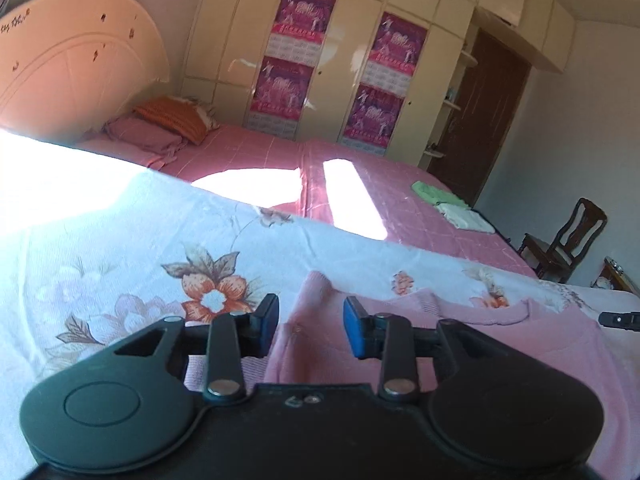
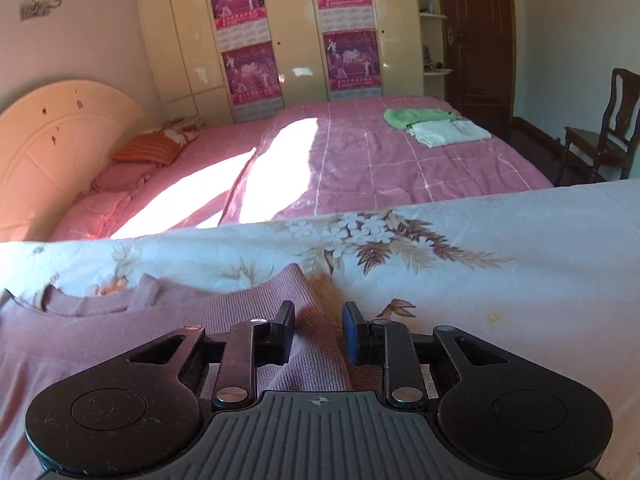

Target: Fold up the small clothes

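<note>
Left tongs (image 1: 311, 322) part-open, raised fold of pink knit sweater (image 1: 500, 340) between pads, no clear pinch; right tongs (image 2: 319, 330) narrow, straddling its shoulder edge; sweater flat on floral sheet (image 2: 500, 240)

I see hard sunlight blowing out patches of the pink bedspread (image 2: 360, 160) to pure white; in the left view the floral sheet (image 1: 120, 240) glares white at far left. The wardrobe (image 2: 188, 40) doors shine. Both fisheyes bend straight lines, corners vignette dark, and detail looks soft.
</note>
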Available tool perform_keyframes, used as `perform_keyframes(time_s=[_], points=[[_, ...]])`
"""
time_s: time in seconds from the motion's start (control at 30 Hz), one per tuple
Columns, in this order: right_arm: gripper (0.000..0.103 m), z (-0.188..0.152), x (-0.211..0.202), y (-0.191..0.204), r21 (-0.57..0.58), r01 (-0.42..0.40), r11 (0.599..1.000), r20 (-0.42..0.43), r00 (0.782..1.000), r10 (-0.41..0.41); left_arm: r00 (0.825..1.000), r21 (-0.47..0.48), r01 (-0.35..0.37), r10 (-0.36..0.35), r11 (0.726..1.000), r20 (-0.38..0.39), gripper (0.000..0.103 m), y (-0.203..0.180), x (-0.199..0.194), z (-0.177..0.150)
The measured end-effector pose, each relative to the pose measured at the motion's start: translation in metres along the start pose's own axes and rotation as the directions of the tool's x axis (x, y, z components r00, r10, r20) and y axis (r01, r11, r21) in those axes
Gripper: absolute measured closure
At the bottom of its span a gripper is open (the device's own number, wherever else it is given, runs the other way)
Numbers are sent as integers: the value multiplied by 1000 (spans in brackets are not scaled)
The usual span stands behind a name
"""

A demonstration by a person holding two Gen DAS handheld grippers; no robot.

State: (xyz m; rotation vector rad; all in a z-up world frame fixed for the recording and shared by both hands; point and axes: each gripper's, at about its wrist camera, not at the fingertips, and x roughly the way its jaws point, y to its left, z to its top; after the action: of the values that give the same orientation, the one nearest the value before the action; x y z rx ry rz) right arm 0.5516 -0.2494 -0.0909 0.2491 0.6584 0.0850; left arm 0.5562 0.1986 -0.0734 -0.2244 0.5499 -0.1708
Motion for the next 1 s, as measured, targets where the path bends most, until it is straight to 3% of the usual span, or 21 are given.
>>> perform_keyframes(time_s=[0.1, 0.2, 0.33, 0.4, 0.43, 0.47, 0.53, 0.63, 0.7, 0.77, 0.83, 0.93, 1.0], points=[[79, -16, -36, 23, -129, -86, 988, -24, 996, 83, 993, 36, 116, -116, 993, -7, 57, -36, -33, -17], [79, -44, -50, 45, -188, -152, 970, -76, 987, 140, 970, 127, 238, -229, 963, -79, 56, -96, -40, -46], [79, -77, -53, 77, -277, -176, 945, -100, 983, 154, 949, 258, 308, -276, 916, -155, 55, -155, -28, -83], [79, -87, -48, 81, -330, -116, 937, -111, 990, 84, 963, 312, 253, -208, 916, -171, 53, -163, -16, -95], [79, -93, -41, 81, -383, -33, 923, -121, 993, -15, 969, 299, 213, -163, 930, -184, 53, -157, -8, -98], [79, -96, -41, 74, -383, 6, 924, -111, 992, -52, 969, 260, 214, -171, 942, -178, 52, -144, -7, -98], [79, -94, -44, 60, -318, 28, 948, -128, 989, -72, 975, 175, 176, -148, 969, -164, 52, -121, -11, -94], [79, -90, -50, 58, -321, 71, 944, -121, 986, -115, 981, 132, 138, -117, 982, -155, 55, -107, -22, -86], [79, -86, -63, 67, -276, 38, 960, -71, 996, -60, 983, 132, 143, -125, 981, -137, 50, -115, -31, -80], [78, -85, -73, 88, -246, -22, 969, -36, 999, 13, 984, 195, 155, -135, 968, -114, 41, -133, -37, -82], [78, -90, -71, 111, -240, -91, 966, -57, 995, 80, 984, 207, 158, -135, 965, -120, 37, -145, -35, -86], [79, -110, -50, 139, -314, -81, 946, -150, 988, 35, 978, 207, 124, -84, 971, -192, 38, -145, -23, -100], [79, -119, -50, 134, -323, -70, 944, -138, 990, 26, 981, 176, 111, -80, 978, -178, 40, -126, -35, -102]])
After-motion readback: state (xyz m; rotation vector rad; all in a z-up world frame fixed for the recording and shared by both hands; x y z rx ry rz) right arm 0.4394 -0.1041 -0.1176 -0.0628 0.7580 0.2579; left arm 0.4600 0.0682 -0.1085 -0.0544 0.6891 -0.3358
